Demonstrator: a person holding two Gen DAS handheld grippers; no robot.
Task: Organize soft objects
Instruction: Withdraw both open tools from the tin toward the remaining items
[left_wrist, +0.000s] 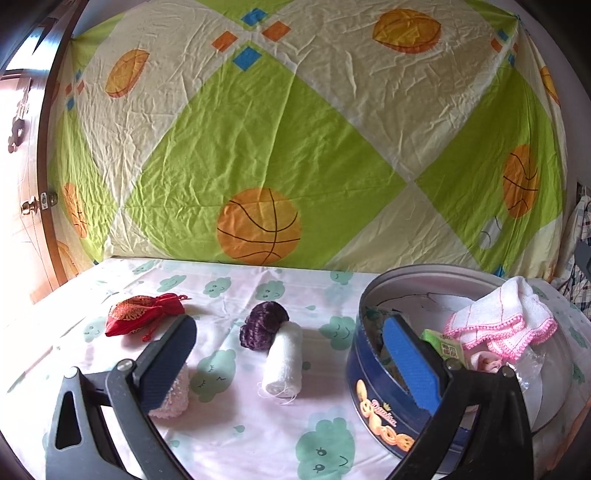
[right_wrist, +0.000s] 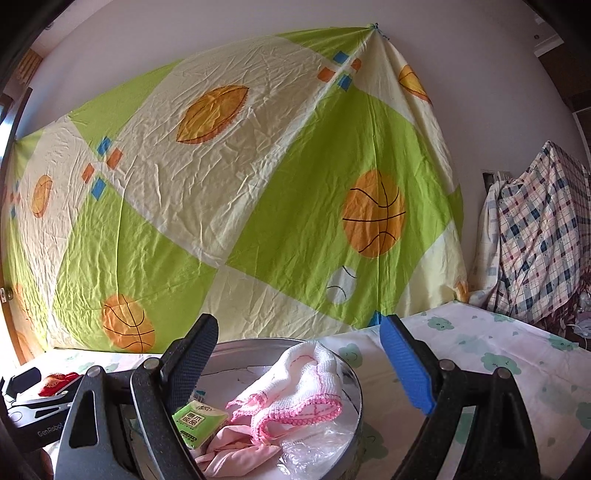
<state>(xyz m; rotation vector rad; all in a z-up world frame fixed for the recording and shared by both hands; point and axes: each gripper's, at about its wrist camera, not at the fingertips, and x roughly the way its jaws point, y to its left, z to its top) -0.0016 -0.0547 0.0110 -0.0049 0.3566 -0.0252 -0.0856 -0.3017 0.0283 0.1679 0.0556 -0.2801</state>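
Note:
In the left wrist view my left gripper (left_wrist: 291, 354) is open above the bed. Between its fingers lie a white rolled cloth (left_wrist: 283, 363) and a purple yarn bundle (left_wrist: 263, 324). A red drawstring pouch (left_wrist: 142, 314) lies further left. A pink fuzzy item (left_wrist: 173, 395) sits under the left finger. The blue round tin (left_wrist: 384, 402) stands at right, holding a white pink-edged cloth (left_wrist: 506, 314) and a green tissue pack (left_wrist: 445, 343). In the right wrist view my right gripper (right_wrist: 299, 358) is open over the tin (right_wrist: 354, 391), above the cloth (right_wrist: 310, 384) and tissue pack (right_wrist: 197, 419).
A cloud-print sheet (left_wrist: 236, 424) covers the bed. A green and cream basketball-print sheet (left_wrist: 280, 140) hangs behind it. A wooden door (left_wrist: 22, 206) stands at left. A plaid cloth (right_wrist: 539, 236) drapes over something at right. Clear plastic wrap (right_wrist: 317, 450) lies in the tin.

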